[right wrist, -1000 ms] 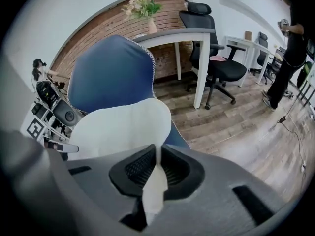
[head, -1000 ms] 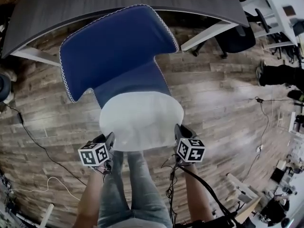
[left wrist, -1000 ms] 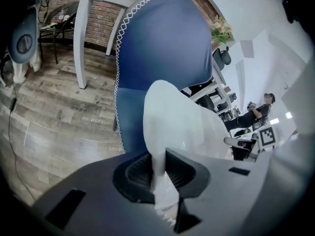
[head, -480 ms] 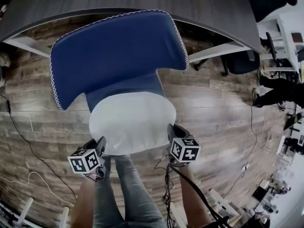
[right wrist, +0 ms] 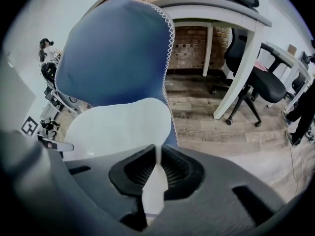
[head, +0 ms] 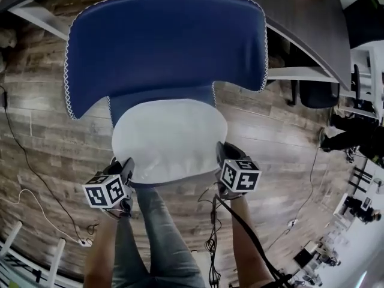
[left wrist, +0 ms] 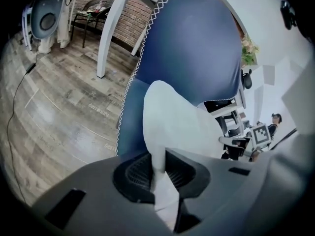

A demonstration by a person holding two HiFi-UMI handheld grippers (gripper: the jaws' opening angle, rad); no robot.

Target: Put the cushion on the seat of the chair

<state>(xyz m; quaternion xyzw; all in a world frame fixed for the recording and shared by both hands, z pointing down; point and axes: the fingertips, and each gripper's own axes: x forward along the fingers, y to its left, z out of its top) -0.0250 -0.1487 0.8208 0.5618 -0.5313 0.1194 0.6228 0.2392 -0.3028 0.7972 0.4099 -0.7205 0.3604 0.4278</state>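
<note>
A white cushion (head: 169, 140) hangs spread over the seat of a blue chair (head: 162, 41) with white stitched edging. My left gripper (head: 123, 174) is shut on the cushion's near left edge, and my right gripper (head: 223, 162) is shut on its near right edge. In the left gripper view the white cushion (left wrist: 172, 127) runs up from between the jaws in front of the blue chair back (left wrist: 197, 48). In the right gripper view the cushion (right wrist: 118, 127) fans out leftward from the jaws, below the chair back (right wrist: 118, 53). The seat itself is almost wholly hidden under the cushion.
A dark desk (head: 312, 29) with white legs stands behind the chair. A black office chair (right wrist: 256, 77) sits at the right. Cables (head: 36, 203) trail over the wood floor at the left. The person's legs in jeans (head: 162, 239) stand between the grippers.
Both grippers have sunk with the cushion toward the seat. The chair back now fills more of the head view, and the cushion lies flatter and wider over the seat.
</note>
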